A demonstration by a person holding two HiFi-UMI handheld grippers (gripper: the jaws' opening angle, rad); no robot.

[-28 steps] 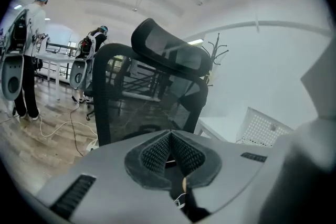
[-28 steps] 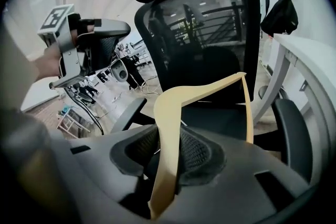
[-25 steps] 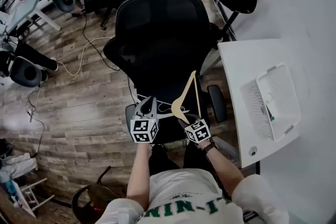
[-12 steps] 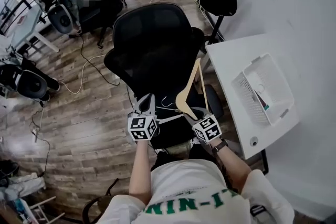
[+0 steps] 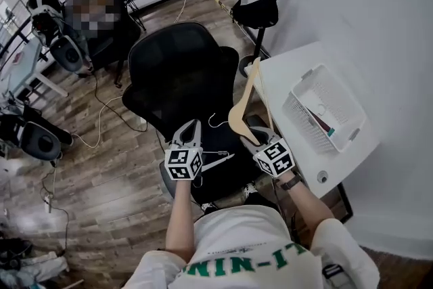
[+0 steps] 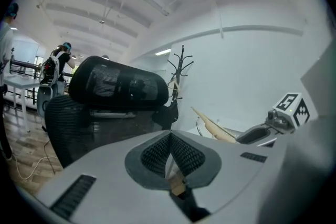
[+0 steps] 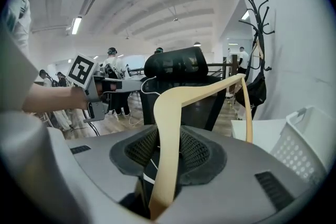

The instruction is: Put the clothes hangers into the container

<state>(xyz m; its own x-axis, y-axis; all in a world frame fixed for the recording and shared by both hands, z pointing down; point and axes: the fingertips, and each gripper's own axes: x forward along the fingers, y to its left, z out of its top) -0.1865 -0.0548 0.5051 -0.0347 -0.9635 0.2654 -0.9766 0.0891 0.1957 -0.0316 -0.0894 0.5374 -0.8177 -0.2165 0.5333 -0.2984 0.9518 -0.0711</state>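
Wooden hanger [image 5: 239, 103], just one, clamped in right hand-held gripper [image 5: 253, 139]; left hand-held gripper [image 5: 191, 133] pressed closed

Head view looks down; gripper views share chair [image 5: 183, 71].

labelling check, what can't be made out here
Container contents: too small in the head view; cut off by the right gripper view's edge.
Wooden hanger lower end: buried between the pads of the right gripper.
White hanger on the chair: too thin to trace, head view.
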